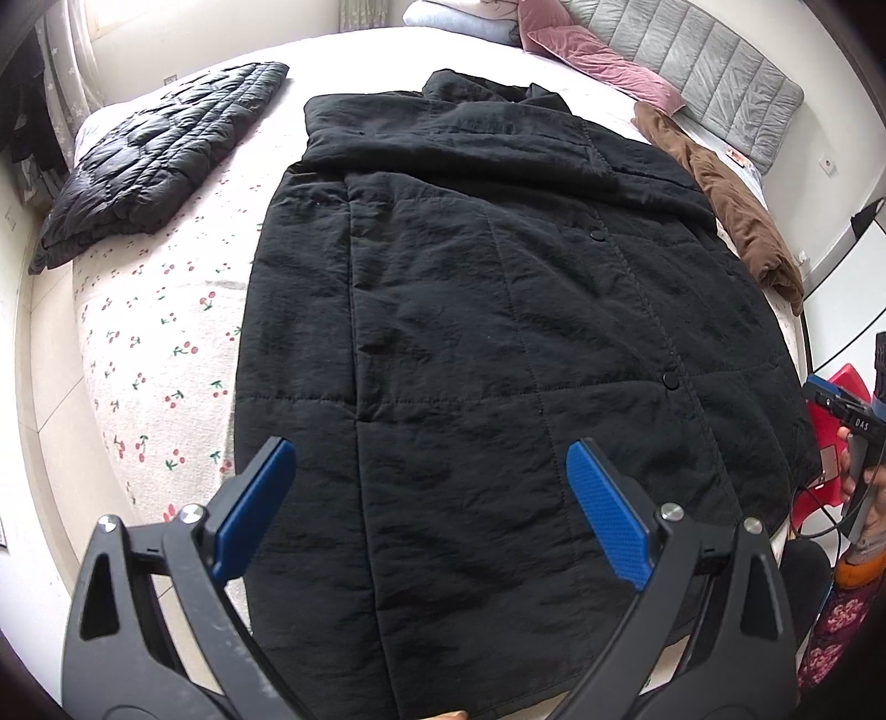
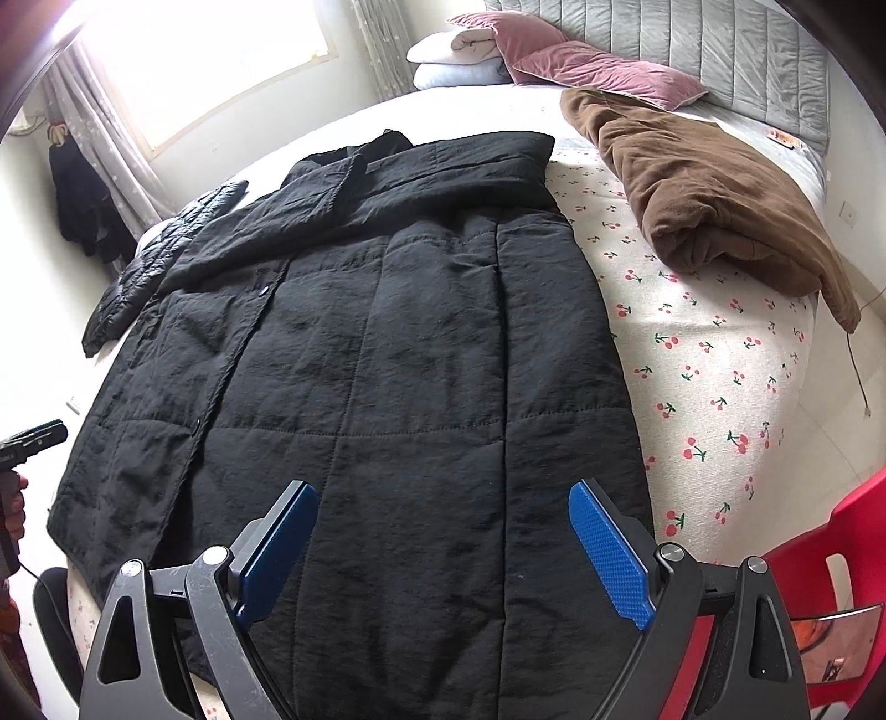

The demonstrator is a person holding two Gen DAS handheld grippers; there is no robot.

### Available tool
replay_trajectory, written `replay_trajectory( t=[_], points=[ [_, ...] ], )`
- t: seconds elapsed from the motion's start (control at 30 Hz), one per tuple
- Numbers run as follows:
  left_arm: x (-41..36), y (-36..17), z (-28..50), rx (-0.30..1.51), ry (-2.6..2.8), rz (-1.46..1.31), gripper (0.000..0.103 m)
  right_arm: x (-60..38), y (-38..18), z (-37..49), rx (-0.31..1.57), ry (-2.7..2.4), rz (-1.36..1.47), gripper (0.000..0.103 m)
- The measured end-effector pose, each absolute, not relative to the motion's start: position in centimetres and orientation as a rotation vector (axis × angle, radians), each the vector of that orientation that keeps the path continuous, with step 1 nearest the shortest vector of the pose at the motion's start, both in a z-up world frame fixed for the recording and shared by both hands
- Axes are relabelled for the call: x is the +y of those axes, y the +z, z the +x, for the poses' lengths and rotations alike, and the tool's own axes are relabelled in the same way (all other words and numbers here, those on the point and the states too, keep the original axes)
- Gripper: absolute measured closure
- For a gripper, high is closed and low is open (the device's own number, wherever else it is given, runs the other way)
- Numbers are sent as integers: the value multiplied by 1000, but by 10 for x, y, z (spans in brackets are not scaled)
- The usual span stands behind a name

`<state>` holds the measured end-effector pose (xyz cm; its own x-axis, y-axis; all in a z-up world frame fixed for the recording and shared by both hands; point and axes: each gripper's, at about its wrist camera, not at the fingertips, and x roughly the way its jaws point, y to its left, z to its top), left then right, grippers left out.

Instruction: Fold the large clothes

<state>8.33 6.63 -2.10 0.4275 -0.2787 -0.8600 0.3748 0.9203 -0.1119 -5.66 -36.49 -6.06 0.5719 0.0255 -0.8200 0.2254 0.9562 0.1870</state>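
Observation:
A long black quilted coat (image 1: 498,332) lies flat on the bed (image 1: 155,354), hem toward me, collar at the far end, both sleeves folded across the chest. It also fills the right wrist view (image 2: 387,360). My left gripper (image 1: 429,459) is open and empty above the hem on the left half. My right gripper (image 2: 443,498) is open and empty above the hem on the right half. The right gripper's body shows at the right edge of the left wrist view (image 1: 847,421), and the left one at the left edge of the right wrist view (image 2: 27,443).
A folded black puffer jacket (image 1: 155,155) lies at the bed's far left. A folded brown garment (image 2: 709,188) lies at the right. Pink pillows (image 2: 598,72) and a grey headboard (image 2: 720,50) are at the far end. A red plastic chair (image 2: 819,554) stands at the right.

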Motion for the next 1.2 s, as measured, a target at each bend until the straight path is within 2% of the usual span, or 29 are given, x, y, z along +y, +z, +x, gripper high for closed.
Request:
replay_trajectory(
  t=[0.23, 0.37, 0.5, 0.67, 0.93, 1.2],
  points=[
    [22, -38, 82, 937, -625, 221, 5, -325, -72, -34, 1014, -44, 237, 10],
    [1, -57, 100, 1007, -641, 291, 5, -303, -77, -23, 1044, -5, 199, 10],
    [16, -79, 100, 1115, -657, 285, 5, -294, -89, -21, 1084, 5, 166, 10],
    [43, -86, 75, 1058, -715, 318, 5, -295, -103, -19, 1118, -8, 175, 9],
    [37, -69, 68, 1081, -672, 346, 5, -299, -97, -24, 1089, -36, 156, 9],
    [13, -59, 76, 1031, -680, 313, 5, -319, -93, -30, 1060, -95, 169, 9]
  ],
)
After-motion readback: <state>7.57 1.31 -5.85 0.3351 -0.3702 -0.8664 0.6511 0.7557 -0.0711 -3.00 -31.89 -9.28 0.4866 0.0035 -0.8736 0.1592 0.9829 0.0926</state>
